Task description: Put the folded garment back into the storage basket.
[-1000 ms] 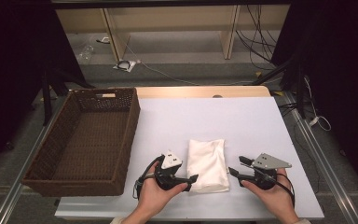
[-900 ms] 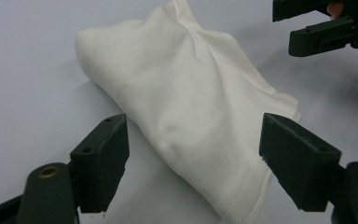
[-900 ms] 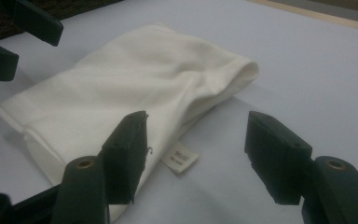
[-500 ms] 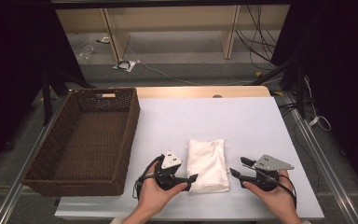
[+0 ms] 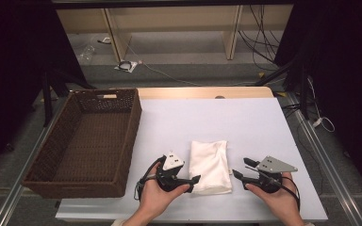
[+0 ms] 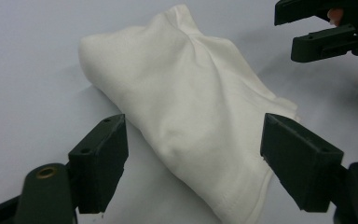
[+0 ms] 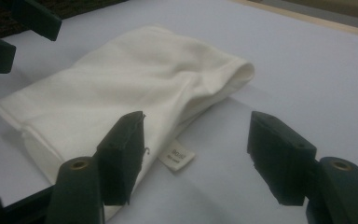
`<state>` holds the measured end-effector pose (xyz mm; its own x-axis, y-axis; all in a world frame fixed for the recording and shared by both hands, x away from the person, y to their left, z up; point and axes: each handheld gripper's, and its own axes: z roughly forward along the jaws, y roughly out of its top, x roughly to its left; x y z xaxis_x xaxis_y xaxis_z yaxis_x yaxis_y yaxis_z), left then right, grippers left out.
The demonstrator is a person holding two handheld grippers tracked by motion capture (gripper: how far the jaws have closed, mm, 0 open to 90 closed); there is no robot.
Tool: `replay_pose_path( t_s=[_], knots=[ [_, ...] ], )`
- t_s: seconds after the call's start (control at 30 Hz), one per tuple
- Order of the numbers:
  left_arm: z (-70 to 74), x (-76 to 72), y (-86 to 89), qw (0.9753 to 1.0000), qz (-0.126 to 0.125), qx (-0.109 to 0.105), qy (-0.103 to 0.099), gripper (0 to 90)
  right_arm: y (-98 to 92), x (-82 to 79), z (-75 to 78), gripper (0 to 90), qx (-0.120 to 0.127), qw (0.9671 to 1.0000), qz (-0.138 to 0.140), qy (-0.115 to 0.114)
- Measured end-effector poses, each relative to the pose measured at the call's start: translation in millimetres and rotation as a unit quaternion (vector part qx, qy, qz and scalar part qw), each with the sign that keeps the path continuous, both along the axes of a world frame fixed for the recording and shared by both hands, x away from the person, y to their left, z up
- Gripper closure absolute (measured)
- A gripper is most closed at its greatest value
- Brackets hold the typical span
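- A folded white cloth (image 5: 210,165) lies flat on the white-topped bench (image 5: 245,122), near the front edge, between the two hand-held grippers.
- The left hand-held gripper (image 5: 194,179) sits just beside the cloth's near left corner, its jaws spread wide and holding nothing; in the left gripper view the cloth (image 6: 191,126) lies between and beyond the open jaws.
- The right hand-held gripper (image 5: 239,169) rests just right of the cloth, jaws also wide apart and empty.
- In the right gripper view a small white label (image 7: 176,156) (its print too small to read) sticks out from the cloth's edge (image 7: 121,102).
- A dark brown woven wicker basket (image 5: 52,155), rectangular, stands on the bench's left side, well apart from the cloth.
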<state>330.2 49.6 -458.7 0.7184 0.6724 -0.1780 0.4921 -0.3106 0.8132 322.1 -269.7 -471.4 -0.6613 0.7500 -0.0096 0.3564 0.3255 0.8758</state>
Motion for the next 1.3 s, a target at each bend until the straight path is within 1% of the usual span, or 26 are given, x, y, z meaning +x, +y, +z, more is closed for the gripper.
replay_pose_path(
  t_s=[0.13,0.17,0.27,0.3,0.43,0.47,0.5,0.6,0.63,0.73,0.87,0.97,1.13,1.3],
  knots=[
    [1.0,1.9,3.9,0.9999,0.003,-0.010,0.003,22.3,-1.7,0.5,0.5,32.5,0.010,0.9999,-0.007,-0.004],
    [1.4,2.1,4.9,0.9999,0.004,-0.011,0.001,22.3,-2.2,1.0,0.3,32.3,0.012,0.9999,-0.009,-0.008],
    [2.3,2.5,7.3,0.9999,0.008,-0.012,-0.001,22.1,-5.1,0.7,0.6,31.5,0.010,0.9998,-0.014,-0.007],
    [2.3,2.5,7.8,0.9999,0.010,-0.013,-0.001,22.3,-5.4,0.4,0.4,30.9,0.015,0.9998,-0.015,-0.007],
    [1.4,2.6,8.3,0.9999,0.013,-0.009,-0.001,21.7,-8.4,-1.6,0.2,30.1,0.014,0.9997,-0.020,-0.008],
    [1.4,3.3,7.8,0.9999,0.015,-0.005,-0.003,21.5,-11.2,-2.0,-1.3,29.8,0.020,0.9995,-0.023,-0.005],
    [1.6,3.7,7.3,0.9998,0.017,-0.004,-0.002,21.0,-12.2,-2.1,-1.6,29.5,0.019,0.9996,-0.022,-0.006],
    [1.3,4.3,6.6,0.9998,0.019,-0.006,0.000,18.8,-12.8,-3.8,-2.2,28.7,0.026,0.9994,-0.020,-0.011],
    [1.1,4.5,6.5,0.9998,0.021,-0.004,0.001,18.3,-13.3,-4.9,-1.9,28.5,0.023,0.9995,-0.020,-0.008],
    [1.5,5.7,5.4,0.9997,0.024,-0.005,0.002,16.7,-13.6,-6.6,-4.1,28.1,0.027,0.9995,-0.016,-0.008],
    [1.8,7.3,3.8,0.9996,0.026,-0.007,0.000,15.7,-16.8,-6.2,-5.2,27.7,0.028,0.9994,-0.019,-0.006],
    [0.5,9.0,2.0,0.9996,0.029,0.000,0.000,14.9,-18.3,-6.0,-5.0,27.5,0.032,0.9993,-0.020,-0.008],
    [-0.5,7.2,1.4,0.9996,0.029,0.005,0.000,13.0,-17.5,-7.0,-4.3,26.9,0.031,0.9993,-0.020,-0.009],
    [0.5,5.8,2.7,0.9996,0.029,0.000,-0.002,12.9,-16.7,-7.5,-3.7,26.8,0.030,0.9993,-0.021,-0.010]
  ],
)
